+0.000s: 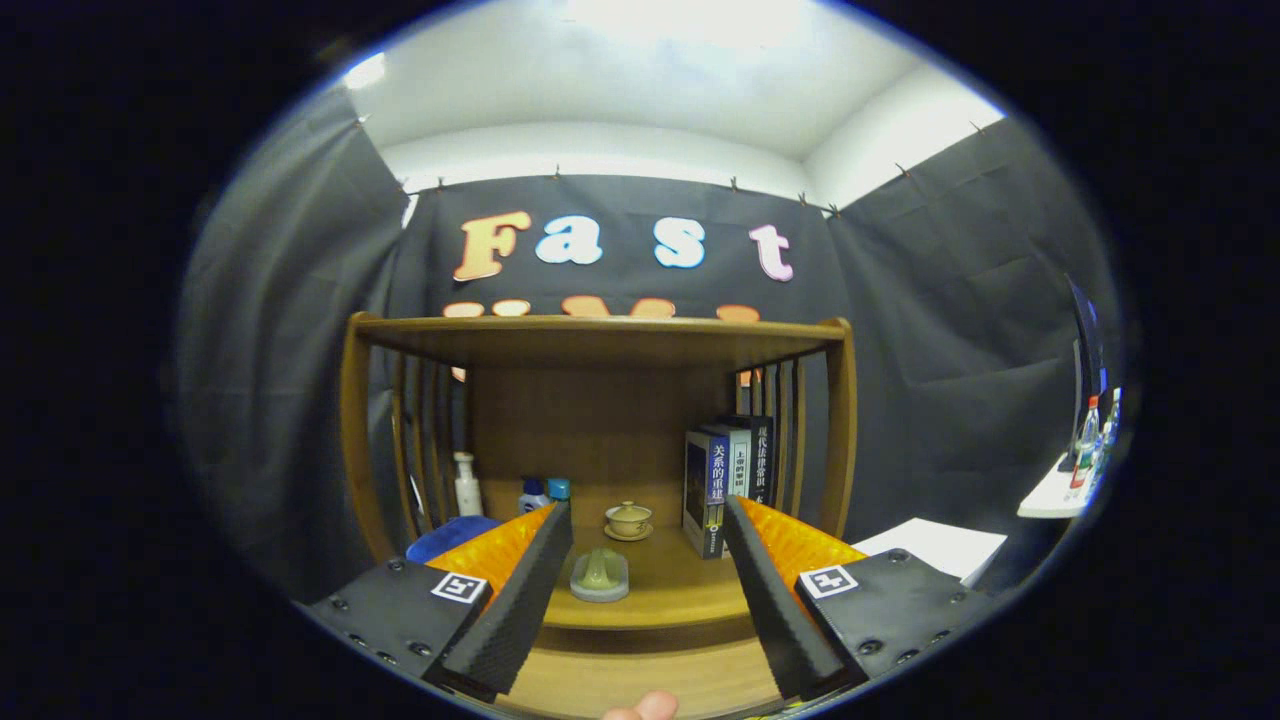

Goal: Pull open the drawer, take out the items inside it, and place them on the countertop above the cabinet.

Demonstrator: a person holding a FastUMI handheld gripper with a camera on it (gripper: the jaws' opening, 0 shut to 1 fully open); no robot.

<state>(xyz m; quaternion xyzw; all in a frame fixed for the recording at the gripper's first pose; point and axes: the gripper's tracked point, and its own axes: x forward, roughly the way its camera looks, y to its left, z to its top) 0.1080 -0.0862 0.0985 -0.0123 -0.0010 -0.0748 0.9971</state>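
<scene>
1. Wooden cabinet [600, 345] with slatted sides stands ahead against the black cloth wall.
2. Gripper [648, 520] is released, its fingers spread wide with nothing between them, aimed at the open shelf.
3. On the countertop [660, 590], between the fingers, lie a pale green item [599, 577] and, beyond it, a lidded teacup on a saucer [629, 520].
4. Upright books [725, 475] stand right of the teacup; bottles [467, 484] stand left.
5. I cannot tell where the drawer is.
</scene>
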